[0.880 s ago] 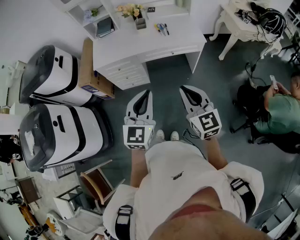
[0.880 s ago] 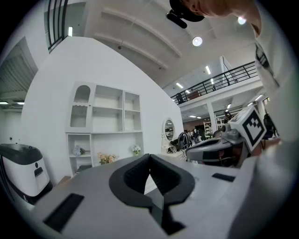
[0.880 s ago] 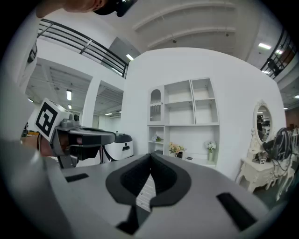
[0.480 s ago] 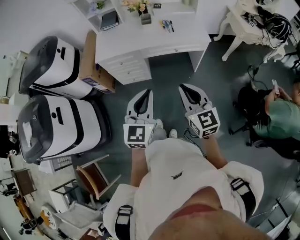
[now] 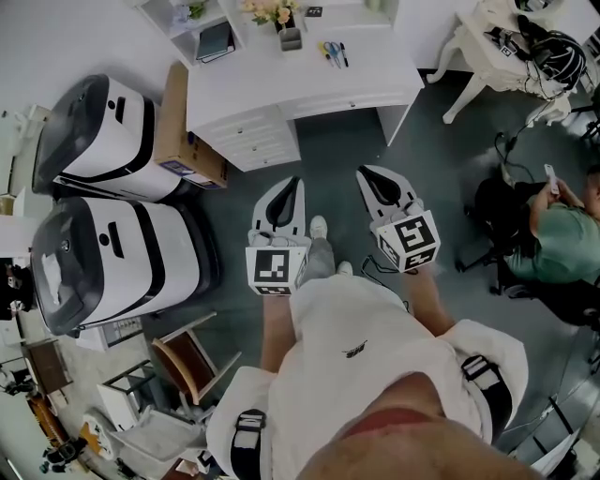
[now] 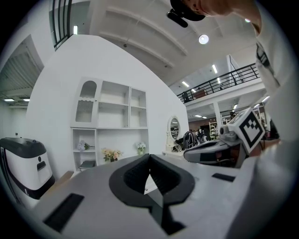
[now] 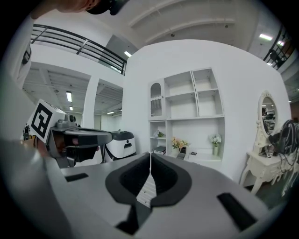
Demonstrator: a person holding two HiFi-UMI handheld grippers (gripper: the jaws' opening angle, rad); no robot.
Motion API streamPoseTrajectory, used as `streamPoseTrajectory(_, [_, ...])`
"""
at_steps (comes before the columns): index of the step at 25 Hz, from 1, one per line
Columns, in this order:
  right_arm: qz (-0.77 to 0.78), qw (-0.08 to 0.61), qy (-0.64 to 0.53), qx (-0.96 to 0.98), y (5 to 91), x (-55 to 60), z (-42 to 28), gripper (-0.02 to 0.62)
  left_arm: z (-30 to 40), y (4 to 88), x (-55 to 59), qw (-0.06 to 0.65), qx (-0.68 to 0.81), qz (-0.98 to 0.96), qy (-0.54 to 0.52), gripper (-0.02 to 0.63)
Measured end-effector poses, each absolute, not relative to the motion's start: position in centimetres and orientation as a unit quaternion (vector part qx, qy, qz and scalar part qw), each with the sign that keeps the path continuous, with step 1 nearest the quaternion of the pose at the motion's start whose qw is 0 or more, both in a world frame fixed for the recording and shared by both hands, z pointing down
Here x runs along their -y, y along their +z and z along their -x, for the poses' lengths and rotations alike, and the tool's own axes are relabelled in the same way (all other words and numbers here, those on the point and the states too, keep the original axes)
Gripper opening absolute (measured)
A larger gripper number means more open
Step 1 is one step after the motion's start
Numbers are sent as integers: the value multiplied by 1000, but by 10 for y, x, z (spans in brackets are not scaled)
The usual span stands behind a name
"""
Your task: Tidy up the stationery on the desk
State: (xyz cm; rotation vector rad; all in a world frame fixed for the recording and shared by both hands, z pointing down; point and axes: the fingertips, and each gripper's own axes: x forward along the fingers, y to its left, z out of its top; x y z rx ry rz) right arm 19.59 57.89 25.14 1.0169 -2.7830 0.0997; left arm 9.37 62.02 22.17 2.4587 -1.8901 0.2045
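**Visitor:** Why is nothing being picked up?

**Onlooker:** Too far off, I reckon. The person stands on the floor well short of the desk. The 2 tools are just carried out front, roughly level, pointing towards it.

**Visitor:** Start big. What's over there?

**Onlooker:** 2 bulky white-and-black machines stand side by side to the left of the desk, parked out of the walkway, I'd guess. 1 cardboard box stands on edge between the farther machine and the desk's left end.

**Visitor:** And the grippers?

**Onlooker:** 2 of them. The left gripper has its jaws pressed together with nothing between them. The right gripper is the same, closed tight and empty. That seems sensible for walking, with nothing to snag.

**Visitor:** The stationery?

**Onlooker:** Loose pens lie near the desk's back edge, right of the middle. I make it 3 slim pieces, though they're too small to be certain. 1 pen pot sits at the back edge near the centre, with flowers just beside it. That pot is probably where the pens belong. 1 dark book lies in a shelf compartment at the back-left corner.

**Visitor:** So the tidying hasn't begun?

**Onlooker:** Not by the look of it.
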Motion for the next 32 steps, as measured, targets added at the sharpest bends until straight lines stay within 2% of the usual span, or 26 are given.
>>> streamPoseTrajectory(32, [-398,113,56,908,269,-367,-68,-2,39,248,-393,42,567,-820,65,0])
